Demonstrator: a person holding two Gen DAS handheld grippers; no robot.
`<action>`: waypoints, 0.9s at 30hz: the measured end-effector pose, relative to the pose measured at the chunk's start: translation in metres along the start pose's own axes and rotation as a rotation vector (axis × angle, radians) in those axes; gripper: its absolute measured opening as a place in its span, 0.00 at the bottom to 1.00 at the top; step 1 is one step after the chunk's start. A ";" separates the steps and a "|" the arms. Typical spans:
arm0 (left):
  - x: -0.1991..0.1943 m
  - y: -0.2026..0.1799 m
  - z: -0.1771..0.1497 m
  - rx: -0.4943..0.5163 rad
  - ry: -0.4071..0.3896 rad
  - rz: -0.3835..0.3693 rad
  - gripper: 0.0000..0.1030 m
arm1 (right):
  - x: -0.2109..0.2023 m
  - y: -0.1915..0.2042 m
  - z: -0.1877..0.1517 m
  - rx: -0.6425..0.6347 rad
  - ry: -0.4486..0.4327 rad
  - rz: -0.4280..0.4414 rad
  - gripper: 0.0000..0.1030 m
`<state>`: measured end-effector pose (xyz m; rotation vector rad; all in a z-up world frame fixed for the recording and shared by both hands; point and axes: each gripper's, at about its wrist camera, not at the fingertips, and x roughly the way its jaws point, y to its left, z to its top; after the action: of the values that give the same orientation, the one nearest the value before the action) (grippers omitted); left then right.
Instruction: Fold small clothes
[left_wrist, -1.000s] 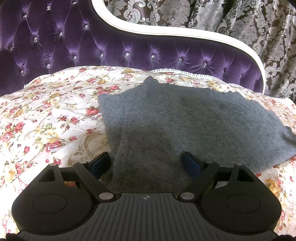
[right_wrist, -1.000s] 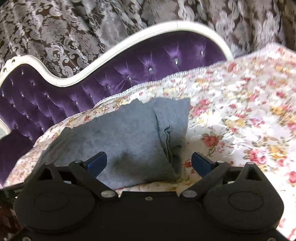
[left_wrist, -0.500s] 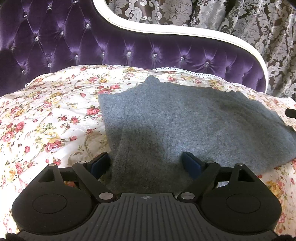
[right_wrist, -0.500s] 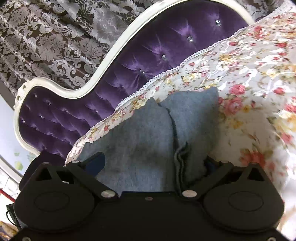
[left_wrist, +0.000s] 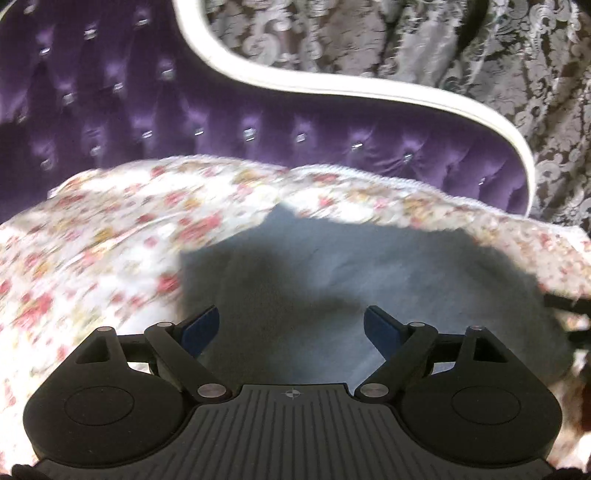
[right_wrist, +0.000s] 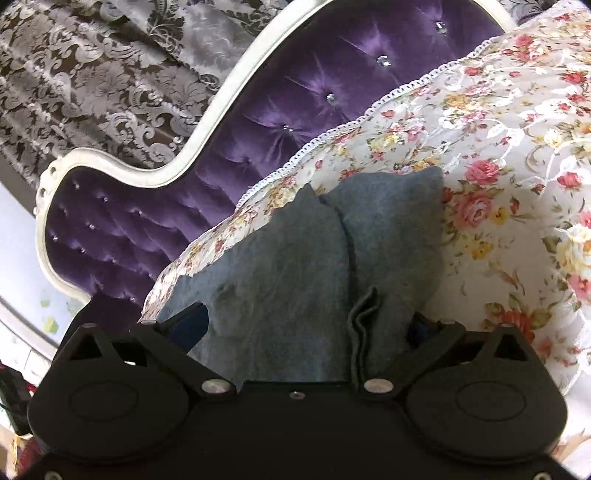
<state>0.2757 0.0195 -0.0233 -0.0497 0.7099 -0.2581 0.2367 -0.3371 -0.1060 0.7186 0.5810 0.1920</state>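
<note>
grey knit garment (left_wrist: 388, 280) lay on the floral bedspread (left_wrist: 110, 236) near the purple tufted headboard (left_wrist: 110, 92), already partly folded. in the right wrist view a layered flap (right_wrist: 391, 236) sat over the main panel with a bunched fold edge (right_wrist: 364, 314) close to the tool, likely so the piece could be halved again.

left tool (left_wrist: 291, 326) was spread wide, blue pads apart, nothing pinched. the knit showed between and beyond the pads, but the frame was motion-blurred, so contact with the fabric couldn't be told. looked free of the cloth, hovering over its near edge.

right tool (right_wrist: 306, 321) also had its jaws apart. left pad clear over the fabric, right pad mostly hidden behind the bunched fold. the garment's near corner sat between the jaws. whether the pads pressed on it couldn't be told; my read is they didn't at that width. placement there made sense for grabbing the doubled edge and carrying it across.

judged stage: mid-fold, one fold done, next grasp being set up. risk: thick layers slipping, or only the top layer getting caught.

patterned curtain (right_wrist: 92, 74) behind the headboard, not relevant.
</note>
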 end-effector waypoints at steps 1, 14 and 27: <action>0.006 -0.008 0.005 -0.002 0.004 -0.016 0.83 | 0.000 0.001 0.000 -0.005 -0.001 -0.005 1.00; 0.106 -0.072 0.032 0.041 0.105 0.055 0.83 | 0.001 -0.002 0.001 -0.027 0.014 0.022 1.00; 0.132 -0.080 0.025 0.094 0.148 0.094 0.86 | 0.001 -0.005 0.003 -0.017 0.027 0.043 1.00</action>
<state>0.3703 -0.0921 -0.0776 0.0936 0.8444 -0.2060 0.2388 -0.3421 -0.1078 0.7131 0.5891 0.2461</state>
